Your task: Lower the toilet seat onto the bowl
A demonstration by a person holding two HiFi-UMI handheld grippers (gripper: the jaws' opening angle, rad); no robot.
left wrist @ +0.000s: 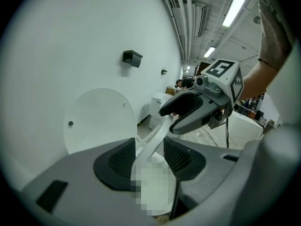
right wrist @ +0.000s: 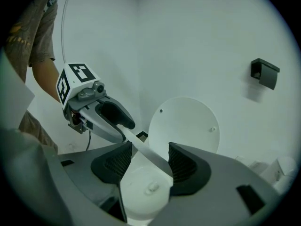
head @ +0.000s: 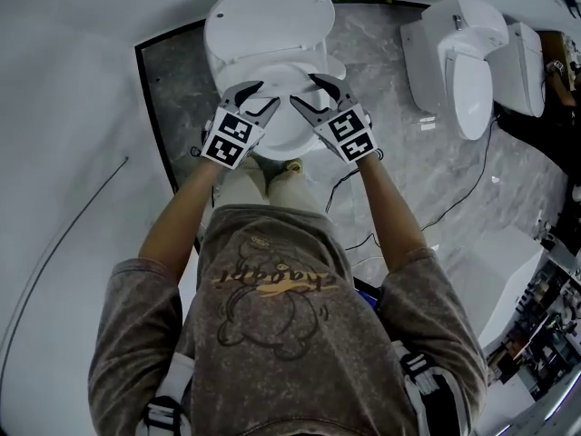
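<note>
Over one toilet bowl (head: pixel 280 145), two: left tongs (head: pixel 265 95) and right tongs (head: pixel 304 91), each wide open astride the one seat (right wrist: pixel 148 153).

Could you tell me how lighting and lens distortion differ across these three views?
Head view: soft, even light, hardly any shadow. Left gripper view: strong fisheye, dark corners, a ceiling light glaring. Right gripper view: same fisheye, evenly lit wall, no glare.

Behind the bowl (head: pixel 277 139), the raised lid (head: pixel 268 21) and the wall (head: pixel 109 25) block the back. The tilted seat (right wrist: pixel 146 153) slants across above the bowl. Floor (head: pixel 177 80) left of the bowl lies open. To its right are cables (head: pixel 436 212) and, well apart, a second toilet (head: pixel 463 62).
</note>
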